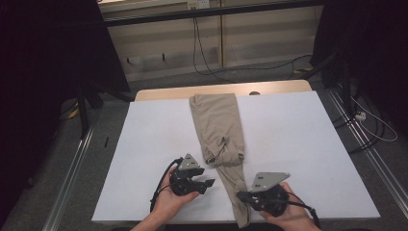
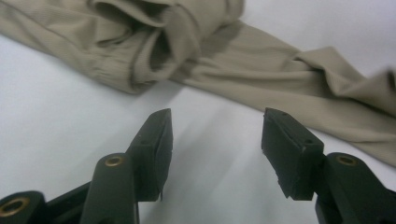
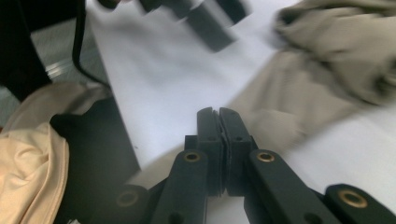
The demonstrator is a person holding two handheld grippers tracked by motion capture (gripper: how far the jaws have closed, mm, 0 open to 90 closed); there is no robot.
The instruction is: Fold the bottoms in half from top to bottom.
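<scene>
**White table, tan garment down the middle**

White tabletop carries tan trousers lengthwise. I see my left gripper gaping just beside them, and my right gripper pressed together against the near leg; whether it pinches fabric, I cannot tell.

no text, label, brand, number or sign can be read in any of the views.
</scene>
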